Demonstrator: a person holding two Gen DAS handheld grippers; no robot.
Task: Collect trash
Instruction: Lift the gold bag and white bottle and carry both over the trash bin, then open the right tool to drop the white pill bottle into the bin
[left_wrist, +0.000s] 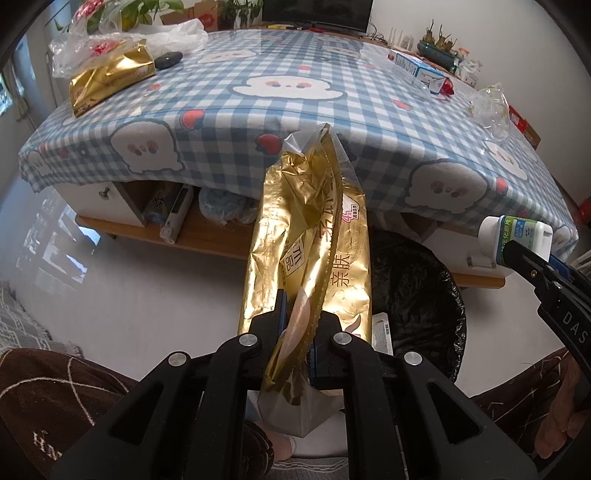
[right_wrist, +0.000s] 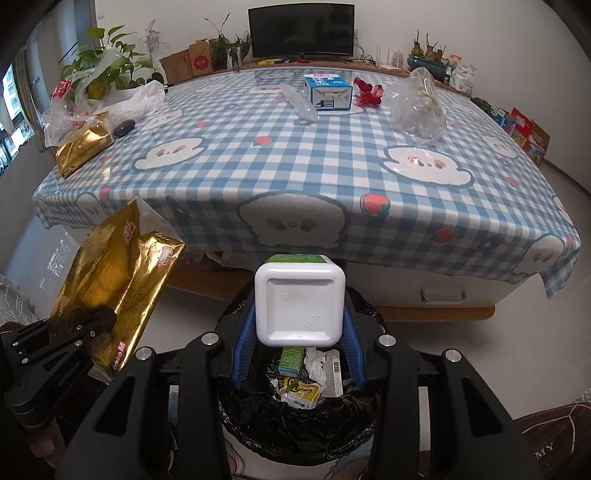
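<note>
The left hand-held gripper (left_wrist: 297, 325) is pressed tight on the lower part of a crumpled gold foil tissue wrapper (left_wrist: 314, 236), which stands up stiffly beyond the jaws, while the right hand-held gripper (right_wrist: 299, 332) pinches a small square white plastic bottle with a green label (right_wrist: 300, 301) between its blue pads (right_wrist: 243, 343). Both pieces of trash hang in front of the worktop with the blue-and-white checked cloth (right_wrist: 295, 166), and the round bin lined with a black plastic bag (right_wrist: 295, 421) sits on the floor beneath, already holding scraps of packaging. The step in hand looks like the drop. The bottle appears to sit right over the bin mouth, so a plain release should do. The wrapper is the harder one: it is light, long and lies off to the bin's left side, so it should be carried over the middle of the opening and lowered before the jaws part, or it may catch the rim and slide onto the floor.
</note>
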